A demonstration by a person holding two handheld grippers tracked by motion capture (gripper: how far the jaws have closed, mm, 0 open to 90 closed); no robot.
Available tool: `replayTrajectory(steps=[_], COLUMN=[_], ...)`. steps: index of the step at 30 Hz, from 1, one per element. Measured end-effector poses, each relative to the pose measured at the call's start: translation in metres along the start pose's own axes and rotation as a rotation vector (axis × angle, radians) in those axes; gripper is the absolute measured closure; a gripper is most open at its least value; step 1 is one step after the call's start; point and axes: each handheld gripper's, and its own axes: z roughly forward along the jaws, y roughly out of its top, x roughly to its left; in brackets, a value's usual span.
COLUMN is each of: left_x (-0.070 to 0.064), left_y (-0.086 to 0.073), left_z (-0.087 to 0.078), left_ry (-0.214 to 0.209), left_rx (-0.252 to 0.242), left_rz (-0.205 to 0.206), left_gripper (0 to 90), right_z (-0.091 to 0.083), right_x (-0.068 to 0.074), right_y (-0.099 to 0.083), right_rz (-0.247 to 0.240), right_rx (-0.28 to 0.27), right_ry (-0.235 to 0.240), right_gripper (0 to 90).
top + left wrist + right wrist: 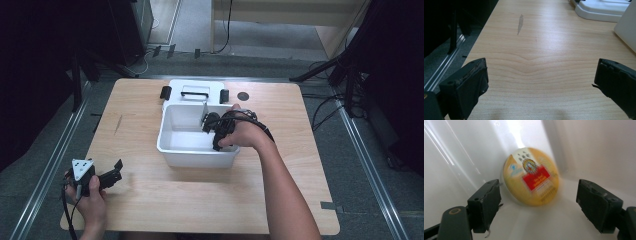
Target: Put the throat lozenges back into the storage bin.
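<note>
Our right tongs (pixel 537 202) reach into the white bin (pixel 172 145), jaws wide apart and holding nothing, with the blurred round yellow tin (pixel 531 177) lying ahead between them against the bin's wall. Our left tongs (pixel 540 82) hover over the bare table (pixel 536 45), wide open and empty, well apart from the bin, whose white lid (pixel 192 90) lies just behind it.

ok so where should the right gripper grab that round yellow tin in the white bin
Probably across its rim, one jaw each side. The round yellow tin leans in a corner of the white bin, face toward the open right gripper, so coming straight on looks best.
</note>
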Motion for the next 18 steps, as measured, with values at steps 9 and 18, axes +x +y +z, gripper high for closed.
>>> replayTrajectory(steps=[9, 18], left_x=[0.0, 0.0], left_y=[0.0, 0.0], left_z=[0.0, 0.0], left_ry=[0.0, 0.0], left_rx=[-0.001, 0.0], left_rz=[-0.003, 0.001], left_gripper=[0.0, 0.0], right_z=[0.0, -0.01], right_x=[0.001, -0.002], right_y=[-0.001, -0.003], right_rz=[-0.005, 0.014], right_rx=[-0.006, -0.053], right_ry=[0.006, 0.027], right_gripper=[19.5, 20.6])
